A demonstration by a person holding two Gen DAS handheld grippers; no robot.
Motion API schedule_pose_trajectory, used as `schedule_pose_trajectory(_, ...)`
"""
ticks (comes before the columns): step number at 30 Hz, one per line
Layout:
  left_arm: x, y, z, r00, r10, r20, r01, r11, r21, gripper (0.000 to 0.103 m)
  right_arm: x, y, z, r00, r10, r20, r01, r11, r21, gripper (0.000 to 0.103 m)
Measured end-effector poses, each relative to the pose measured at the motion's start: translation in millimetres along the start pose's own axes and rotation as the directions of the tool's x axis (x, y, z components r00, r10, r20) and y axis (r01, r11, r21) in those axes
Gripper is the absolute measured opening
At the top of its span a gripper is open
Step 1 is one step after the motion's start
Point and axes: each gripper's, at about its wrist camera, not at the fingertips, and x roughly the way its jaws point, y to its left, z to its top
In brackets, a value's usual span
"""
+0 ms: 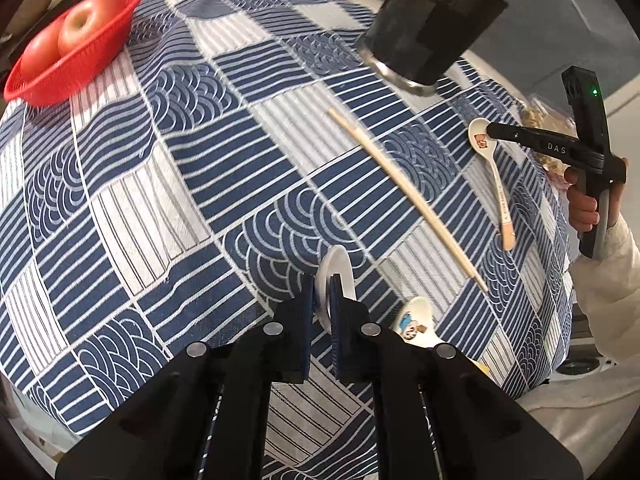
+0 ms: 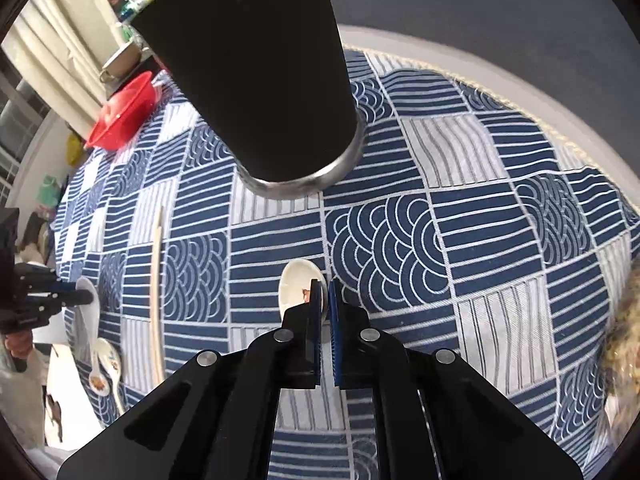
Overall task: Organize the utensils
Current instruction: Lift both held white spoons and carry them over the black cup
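**Now Both Grippers Pinch a Spoon**

Here, the step in hand looks like the pick-up. Closest in the left wrist view, the left gripper (image 1: pixel 324 284) is squeezed nearly all the way together. Its two fingers pinch the thin edge of the bowl of the left spoon (image 1: pixel 340 264). Just beside it lies a third spoon (image 1: pixel 416 324) with a little cartoon on it. Nothing holds that one.

In the right wrist view, the right gripper (image 2: pixel 325 286) is squeezed just as tight. It pinches the edge of the bowl of the right spoon (image 2: pixel 296 280). Whether either spoon is off the tablecloth (image 1: pixel 160 184) yet is hard to tell.

A bit farther out, between the two held spoons, a chopstick (image 1: pixel 404 192) lies flat on the cloth. Farther again stands the black cup (image 2: pixel 260 80), upright and close in front of the right gripper. Farthest away, at the edge of the table, sits the red basket (image 1: pixel 72 68).

Next, each hand likely has to lift its spoon up and carry it to the cup. The grip is only on a thin rim, so a spoon could swing or slip. Slow, steady moves would help.

The count: three spoons, one chopstick that can be seen, one cup, one basket, and two apples (image 1: pixel 80 28) in it.
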Motion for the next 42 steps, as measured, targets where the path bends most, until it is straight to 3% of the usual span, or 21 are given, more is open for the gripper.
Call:
schedule_pose_trajectory(13,-21,-22,-9,0.993,-0.075,0.086,0.069,0.995,0.076,0.007,-77,13,-30,0.985,-0.005,0.171,-0.007,0.998,0.067,0.004)
schedule_pose_trajectory(29,-70,-31,-9,0.978,-0.106,0.18,0.084,0.988,0.128,0.007,-154,35,-62,0.932,-0.065,0.357,0.035,0.995,0.088,0.004)
schedule_pose_trajectory(34,-83,-35,1,0.98,-0.09,0.178,0.062,0.986,0.156,0.007,-171,40,-58,0.922,-0.071,0.381,0.047,0.996,0.072,0.004)
schedule_pose_trajectory(42,-108,-45,51,0.976,-0.076,0.203,0.036,0.98,0.195,0.007,-198,38,-30,0.903,-0.104,0.418,0.088,0.994,0.058,0.004)
